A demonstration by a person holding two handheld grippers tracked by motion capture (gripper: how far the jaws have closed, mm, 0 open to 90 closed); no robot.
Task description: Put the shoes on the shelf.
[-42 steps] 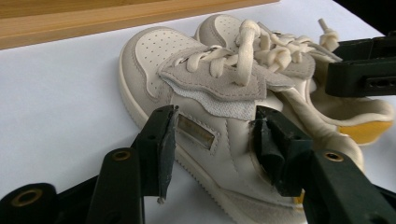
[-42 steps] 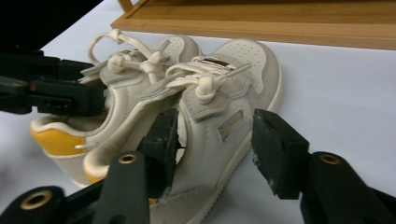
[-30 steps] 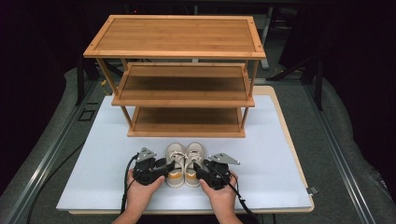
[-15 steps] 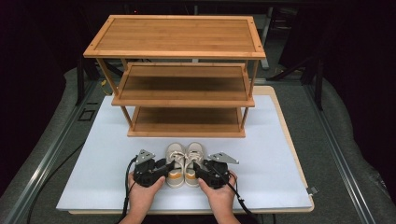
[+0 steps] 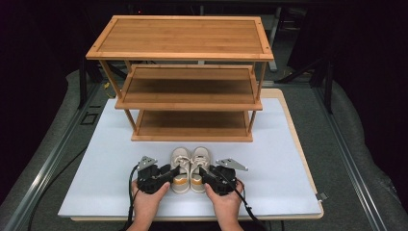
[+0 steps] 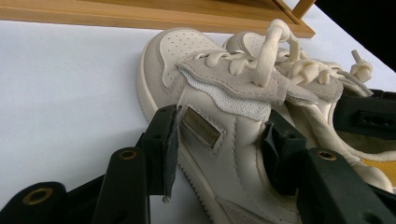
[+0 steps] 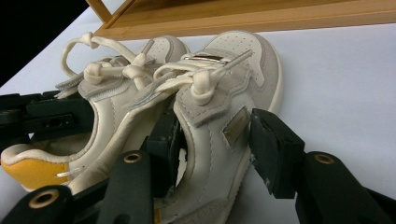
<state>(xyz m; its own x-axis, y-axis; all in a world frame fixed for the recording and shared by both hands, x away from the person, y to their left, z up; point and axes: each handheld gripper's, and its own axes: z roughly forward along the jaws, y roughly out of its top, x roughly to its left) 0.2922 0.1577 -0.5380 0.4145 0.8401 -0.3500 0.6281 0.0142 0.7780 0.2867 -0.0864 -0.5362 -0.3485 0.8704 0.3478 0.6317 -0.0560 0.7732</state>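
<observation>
Two small cream shoes stand side by side, toes toward the rack, on the white mat (image 5: 96, 163). My left gripper (image 5: 169, 172) (image 6: 224, 140) grips the left shoe (image 5: 179, 161) (image 6: 177, 56): one jaw presses its outer side and the other sits down in its opening. These jaws have just been opening a little. My right gripper (image 5: 204, 173) (image 7: 212, 140) holds the right shoe (image 5: 200, 159) (image 7: 233, 70) in the same way. Its jaws have just been closing a little on the shoe wall. Both shoes rest on the mat.
A three-shelf wooden rack (image 5: 185, 89) with bare shelves stands just beyond the shoes; its bottom shelf edge (image 6: 154, 21) is close behind the toes. The mat lies on a wooden board. The grey floor around it is dark.
</observation>
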